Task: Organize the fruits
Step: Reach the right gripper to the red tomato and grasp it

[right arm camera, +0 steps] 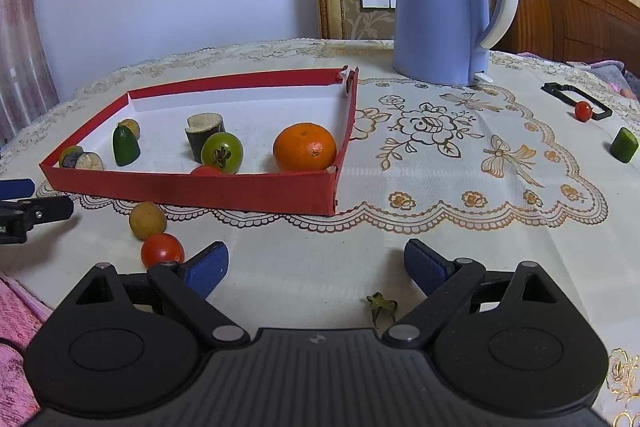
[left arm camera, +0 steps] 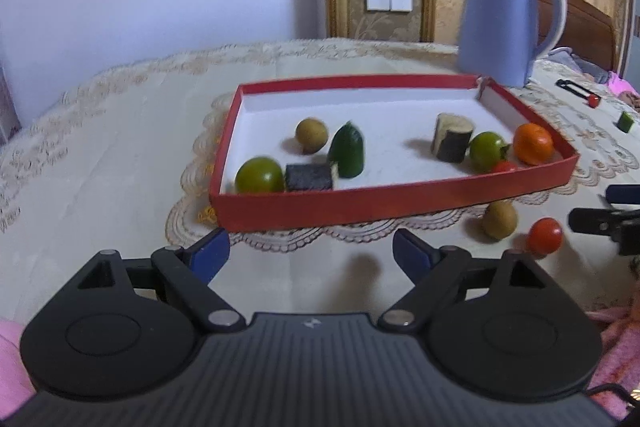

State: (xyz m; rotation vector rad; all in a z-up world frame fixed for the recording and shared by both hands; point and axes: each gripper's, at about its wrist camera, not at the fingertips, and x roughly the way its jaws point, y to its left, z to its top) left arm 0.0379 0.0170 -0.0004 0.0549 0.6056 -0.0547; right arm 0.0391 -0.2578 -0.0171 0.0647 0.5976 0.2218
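A red tray (left arm camera: pixel 360 205) (right arm camera: pixel 200 191) on the table holds an orange (right arm camera: pixel 305 147) (left arm camera: pixel 533 143), green tomatoes (right arm camera: pixel 222 152) (left arm camera: pixel 259 175), a cucumber end (left arm camera: pixel 347 151), dark cane pieces (left arm camera: pixel 452 137) and a brown longan (left arm camera: pixel 311 135). In front of the tray lie a longan (left arm camera: pixel 499 220) (right arm camera: pixel 147 221) and a red tomato (left arm camera: pixel 544 235) (right arm camera: pixel 162 249). My left gripper (left arm camera: pixel 310 251) is open and empty before the tray. My right gripper (right arm camera: pixel 316 265) is open and empty, just right of that red tomato.
A blue kettle (right arm camera: pixel 448 3) stands behind the tray's right end. At the far right lie a small red tomato (right arm camera: pixel 583 110) on a black frame (right arm camera: pixel 576 99) and a cucumber piece (right arm camera: pixel 623 145). A green stem (right arm camera: pixel 382 307) lies near my right gripper. Pink cloth (right arm camera: pixel 16 311) lies at the near edge.
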